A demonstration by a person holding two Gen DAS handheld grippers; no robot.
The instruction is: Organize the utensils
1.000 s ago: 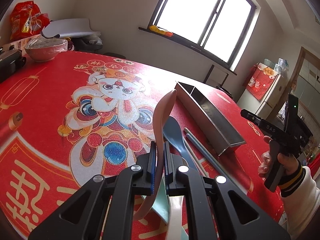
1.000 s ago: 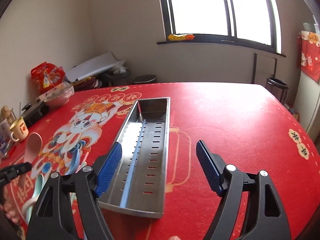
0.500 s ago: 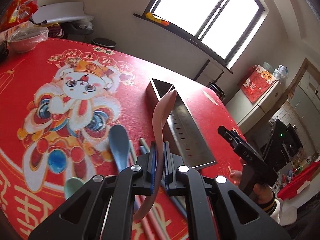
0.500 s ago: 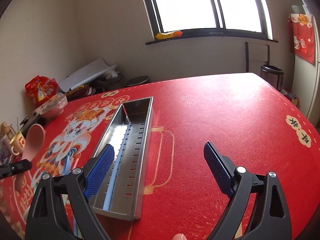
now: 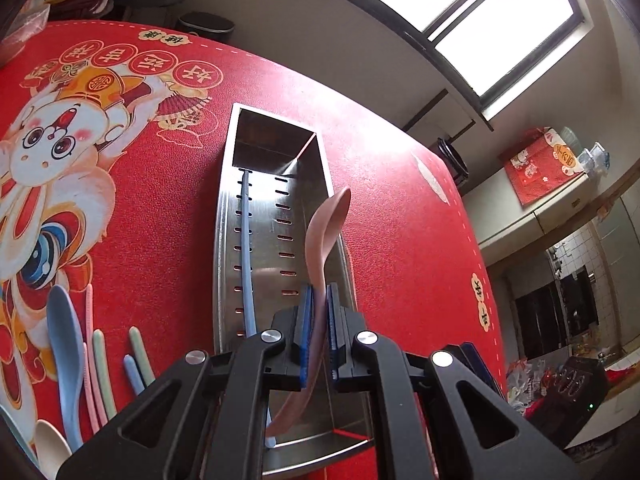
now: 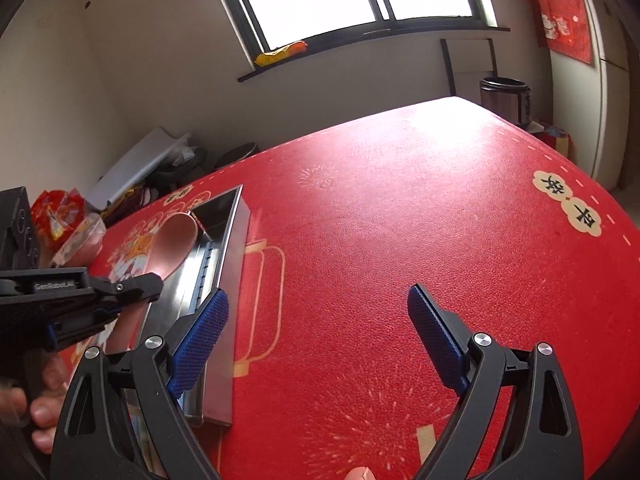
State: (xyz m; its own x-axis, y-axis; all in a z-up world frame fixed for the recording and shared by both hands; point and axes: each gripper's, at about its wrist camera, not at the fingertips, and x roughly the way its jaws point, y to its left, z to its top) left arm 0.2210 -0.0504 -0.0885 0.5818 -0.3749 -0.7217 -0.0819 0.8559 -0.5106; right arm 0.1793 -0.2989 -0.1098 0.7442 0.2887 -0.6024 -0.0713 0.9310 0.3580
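The left gripper [image 5: 318,320] is clamped on the pink spoon [image 5: 326,236], its blue pads pressed flat against the handle about midway along. The bowl stands up and ahead of the jaws, tipped toward the far end of the steel tray [image 5: 224,240]; the handle tail hangs down behind and below the pads. The spoon hangs above the tray's right half, not touching its perforated floor as far as the views show.

Judged by its look, the spoon is light, stiff plastic or similar, smooth and a little slippery, so a mid-handle hold across the flat faces seems right: it keeps the bowl from swinging. It should survive a short drop, though it may clatter or bounce on the metal.

Inside the tray, along its left side, lies a blue chopstick [image 5: 246,256], reaching almost from end to end. Left of the tray, on the red tablecloth [image 5: 400,220], wait the other utensils: a blue spoon [image 5: 66,328], pale pink and green chopsticks [image 5: 98,376] and a cream spoon [image 5: 50,446] nearest the camera.

The right gripper [image 6: 316,332] has its jaws wide apart and holds nothing; it hovers just right of the tray's near end, one pad close over its rim.
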